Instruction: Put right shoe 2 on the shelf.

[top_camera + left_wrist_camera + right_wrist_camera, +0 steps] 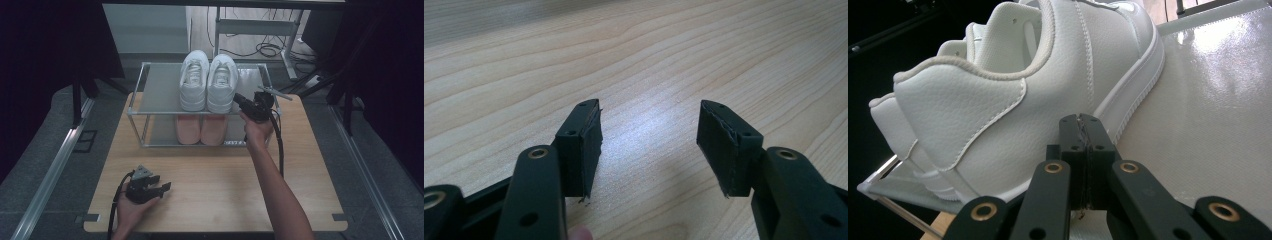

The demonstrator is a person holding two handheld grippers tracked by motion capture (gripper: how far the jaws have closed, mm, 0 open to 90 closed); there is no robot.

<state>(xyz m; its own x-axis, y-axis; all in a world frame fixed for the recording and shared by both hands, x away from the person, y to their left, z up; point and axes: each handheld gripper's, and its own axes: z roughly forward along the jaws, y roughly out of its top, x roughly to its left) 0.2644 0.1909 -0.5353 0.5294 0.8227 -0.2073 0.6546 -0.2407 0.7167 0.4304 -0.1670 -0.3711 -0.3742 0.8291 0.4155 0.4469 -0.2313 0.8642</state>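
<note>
Right gripper view — white shoe (1013, 95) beside shut tongs (1082, 125)

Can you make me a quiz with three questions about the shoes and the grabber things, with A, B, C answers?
1. Where are the white shoes?
A. top shelf of the rack
B. bottom shelf
C. on the table

2. How many pink shoes are there?
A. one
B. two
C. four

3. How are the right gripper jaws?
A. wide open
B. holding a shoe
C. shut with nothing between

Answers: 1 A, they stand on the upper shelf. 2 B, a pair sits below. 3 C, the pads meet beside the white shoe's heel.
</note>
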